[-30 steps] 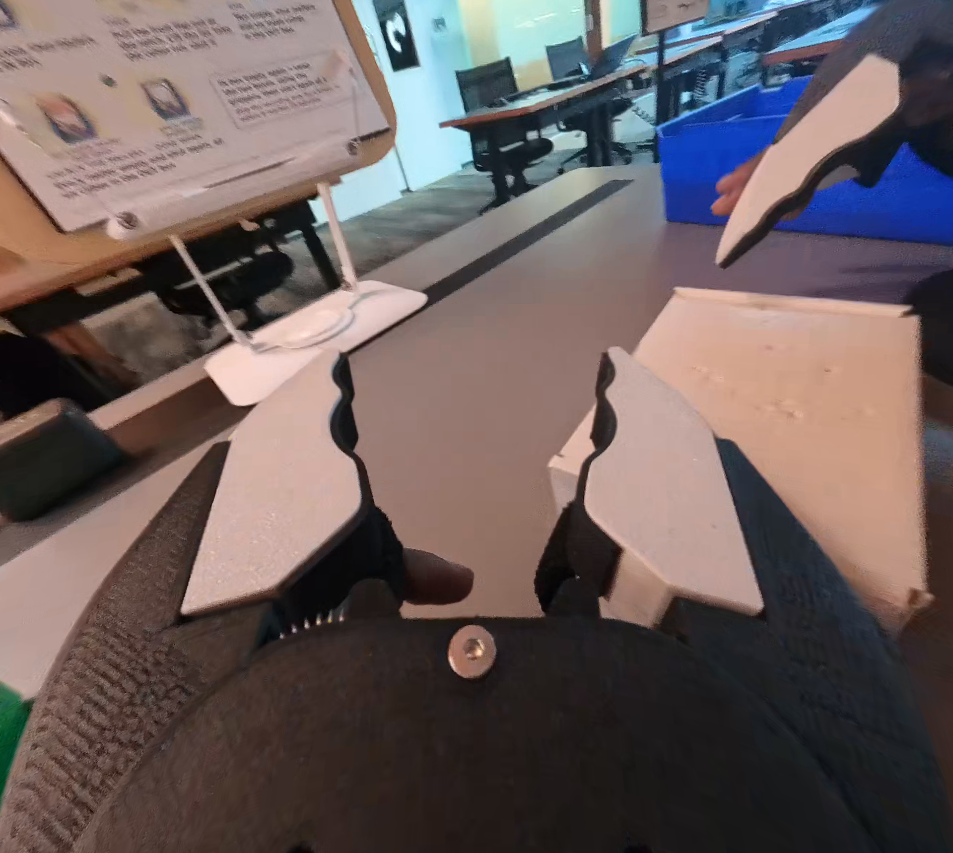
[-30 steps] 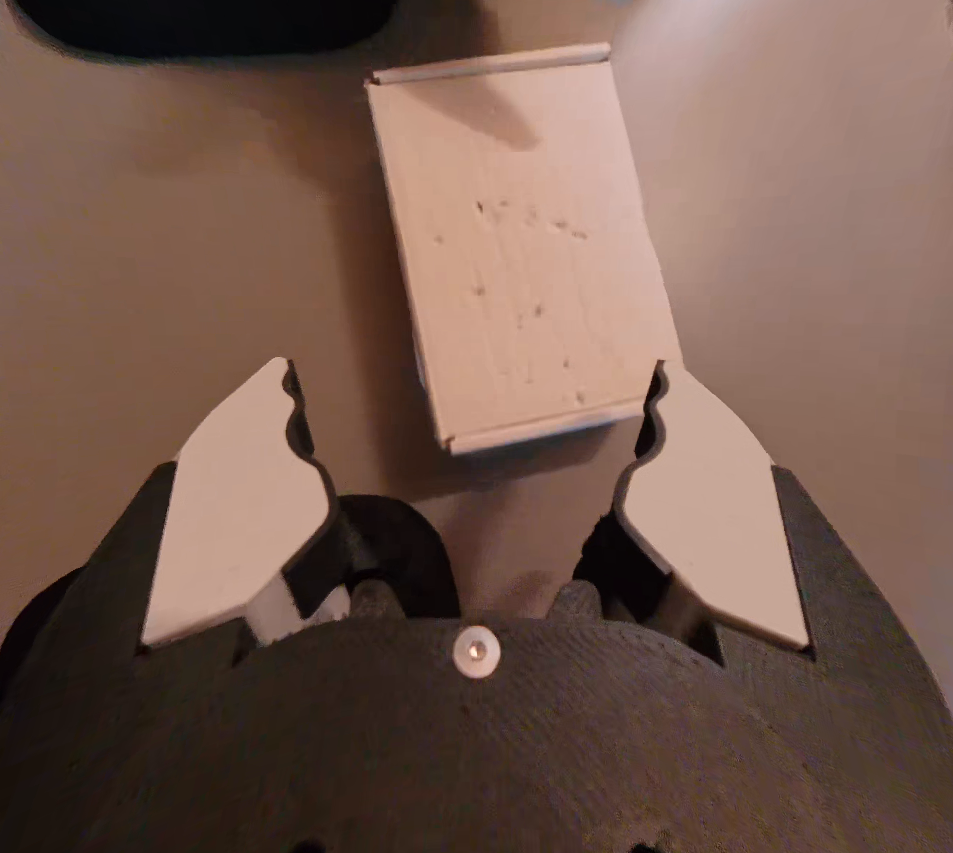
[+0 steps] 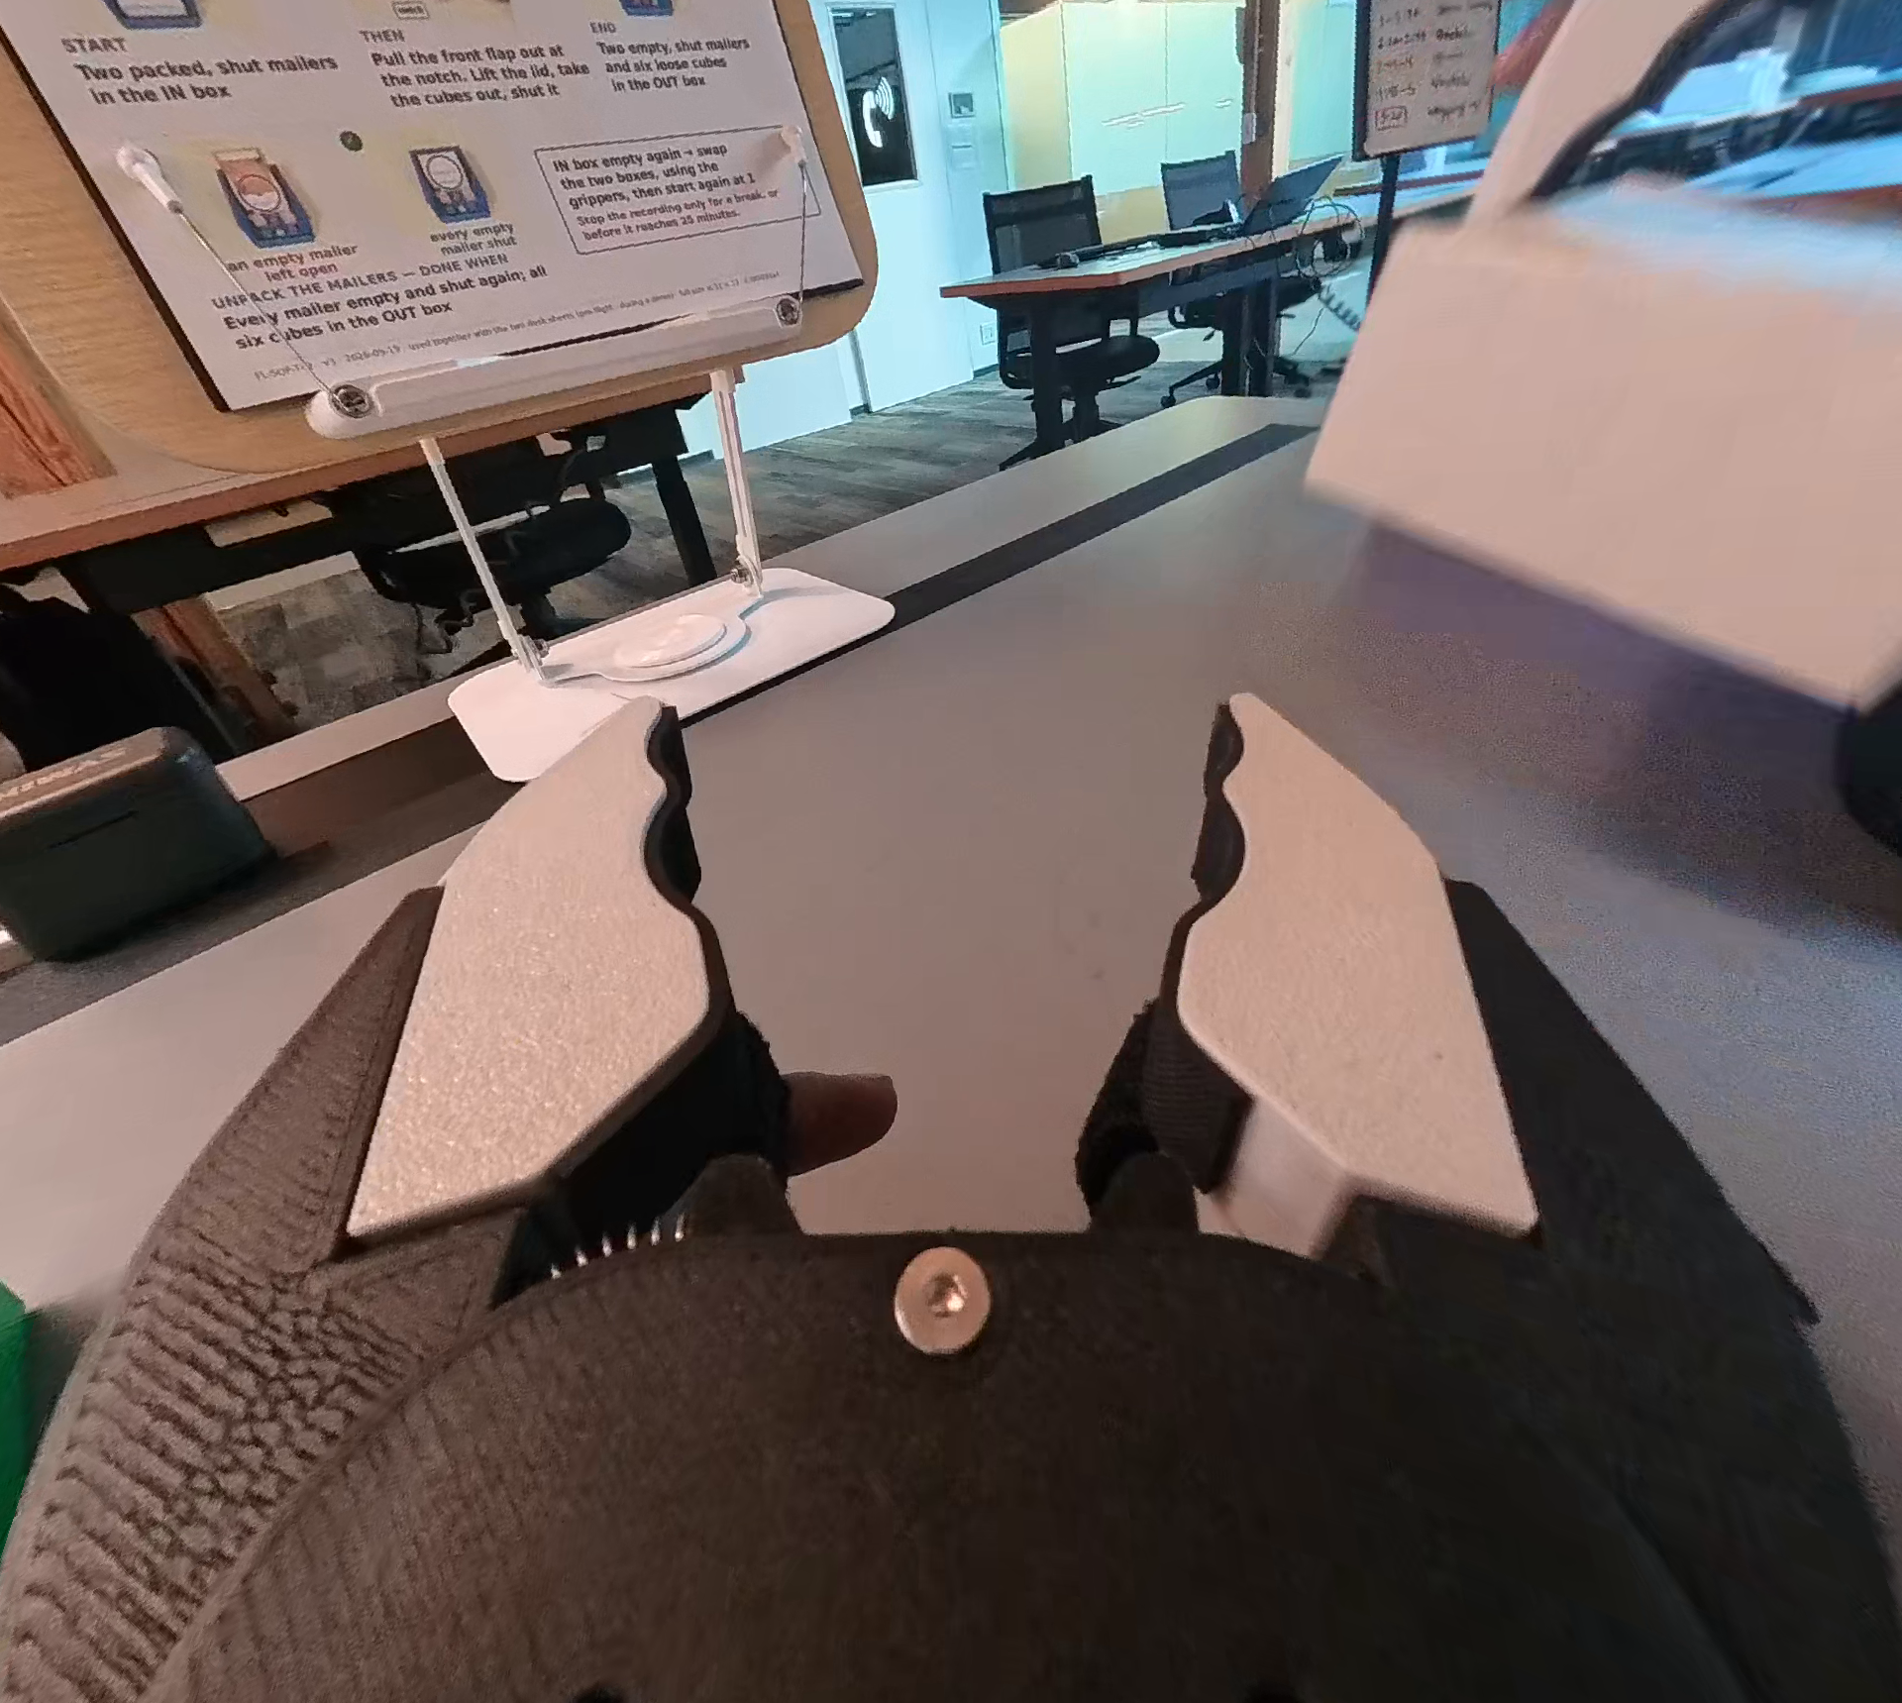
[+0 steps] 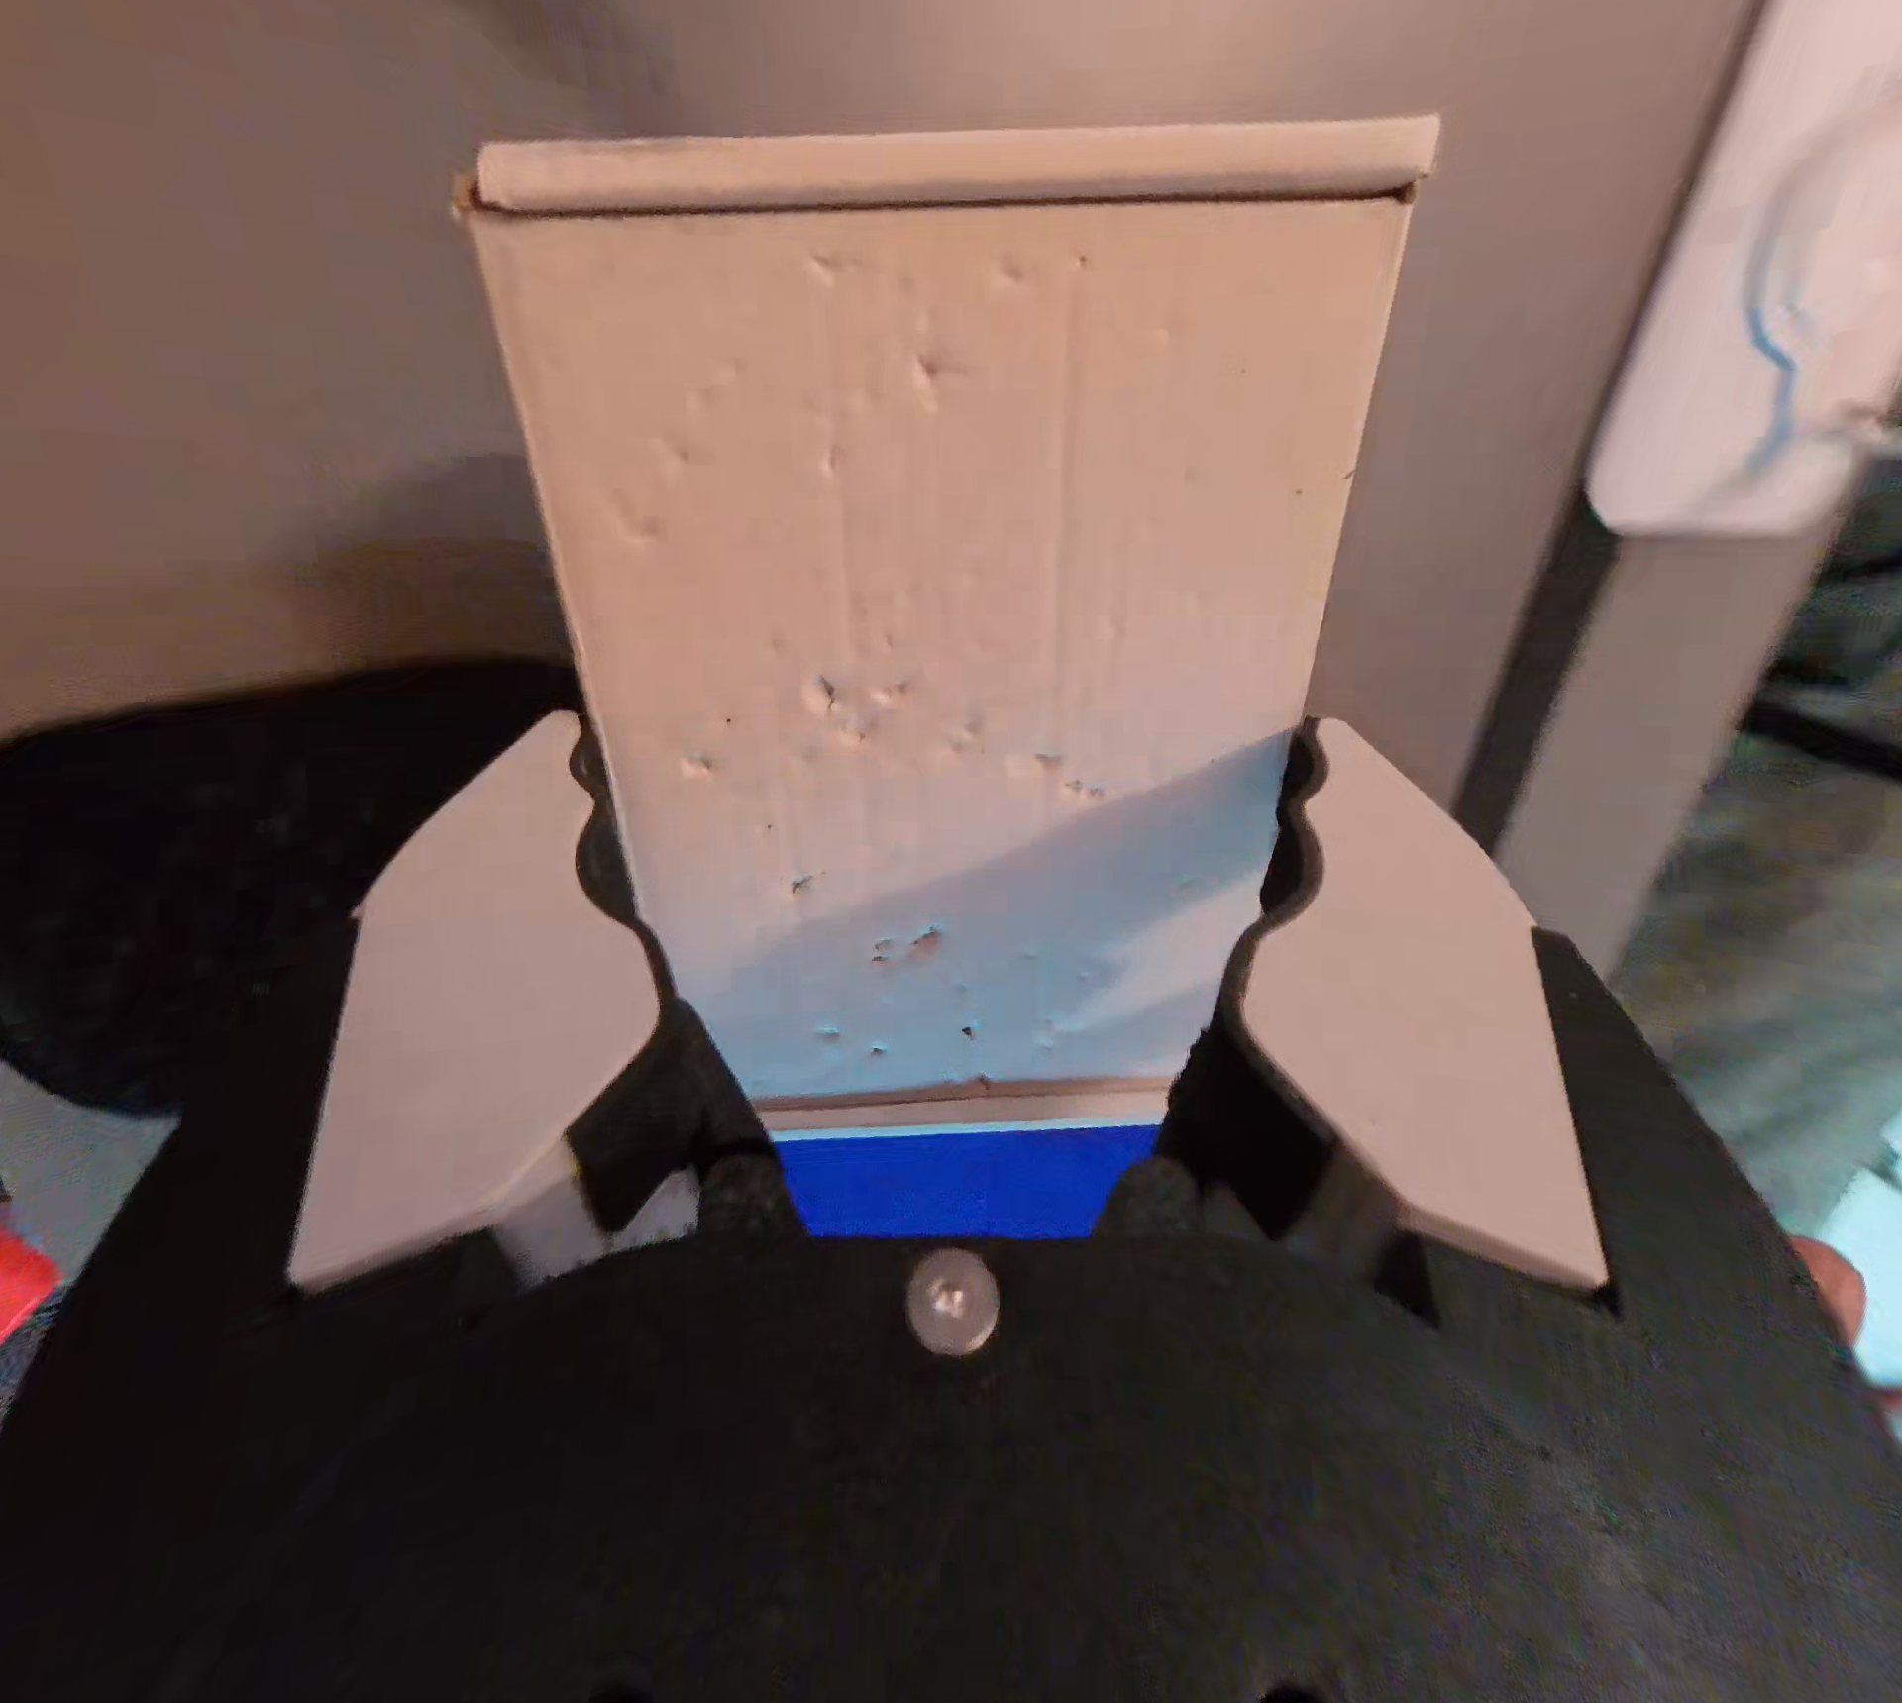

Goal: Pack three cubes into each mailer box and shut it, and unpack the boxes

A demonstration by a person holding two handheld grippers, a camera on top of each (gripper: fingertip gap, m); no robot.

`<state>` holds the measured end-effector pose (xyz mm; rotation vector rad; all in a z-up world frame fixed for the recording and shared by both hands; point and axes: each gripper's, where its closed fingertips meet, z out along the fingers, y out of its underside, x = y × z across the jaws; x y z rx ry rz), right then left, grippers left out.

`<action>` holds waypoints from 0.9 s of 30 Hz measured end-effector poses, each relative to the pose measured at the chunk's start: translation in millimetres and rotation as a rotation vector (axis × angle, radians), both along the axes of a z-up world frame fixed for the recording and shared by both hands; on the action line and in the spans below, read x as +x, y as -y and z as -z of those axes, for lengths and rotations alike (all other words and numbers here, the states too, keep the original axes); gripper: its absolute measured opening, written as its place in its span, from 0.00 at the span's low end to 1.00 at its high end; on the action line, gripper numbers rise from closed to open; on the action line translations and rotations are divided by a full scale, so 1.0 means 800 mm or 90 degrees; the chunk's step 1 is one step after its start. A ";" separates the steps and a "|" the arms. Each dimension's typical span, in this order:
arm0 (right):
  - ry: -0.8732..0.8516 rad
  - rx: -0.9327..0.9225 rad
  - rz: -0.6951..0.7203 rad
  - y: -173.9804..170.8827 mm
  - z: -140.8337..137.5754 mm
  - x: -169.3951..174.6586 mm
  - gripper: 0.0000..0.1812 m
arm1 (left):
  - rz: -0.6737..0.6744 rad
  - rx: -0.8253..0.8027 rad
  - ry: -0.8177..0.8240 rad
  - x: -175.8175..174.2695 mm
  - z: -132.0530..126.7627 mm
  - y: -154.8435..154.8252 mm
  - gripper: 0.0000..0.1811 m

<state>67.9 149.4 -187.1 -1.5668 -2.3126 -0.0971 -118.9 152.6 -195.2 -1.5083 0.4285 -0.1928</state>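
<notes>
L cam low, level; R downward; share mailer (image 4: 947,624).

Printed instruction sheet (image 3: 412,89) on a stand; handwritten whiteboard (image 3: 1431,17); wording withheld.

1 white mailer box (image 4: 926,624), shut, seen in both views. 2 tools: left tool (image 3: 942,804), right tool (image 4: 937,820). 1 tabletop (image 3: 1029,676). 1 instruction sheet (image 3: 412,89) on 1 white stand (image 3: 669,655). 1 dark case (image 3: 113,840) at left edge. 1 whiteboard (image 3: 1431,17). Approx. 2 office chairs (image 3: 1070,295) in background. 1 blue bin (image 4: 957,1180), only a strip visible.
</notes>
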 end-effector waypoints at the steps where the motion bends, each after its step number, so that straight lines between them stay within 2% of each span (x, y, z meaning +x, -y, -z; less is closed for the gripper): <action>1: -0.001 0.025 0.018 -0.010 -0.015 0.021 0.67 | -0.001 0.000 -0.001 0.000 0.000 0.000 0.53; 7: 0.001 0.154 0.164 -0.077 -0.089 0.166 0.67 | -0.010 -0.010 -0.015 -0.003 0.007 -0.003 0.53; 10: 0.004 0.173 0.231 -0.097 -0.105 0.229 0.67 | -0.011 -0.011 -0.028 -0.002 0.010 -0.004 0.53; 14: 0.000 0.193 0.283 -0.116 -0.109 0.288 0.67 | -0.013 -0.014 -0.038 -0.001 0.013 -0.005 0.53; 19: 0.045 0.194 0.329 -0.141 -0.087 0.338 0.67 | -0.017 -0.011 -0.047 -0.002 0.014 -0.005 0.53; 27: 0.074 0.192 0.350 -0.159 -0.059 0.361 0.67 | -0.014 -0.012 -0.056 0.000 0.016 -0.005 0.53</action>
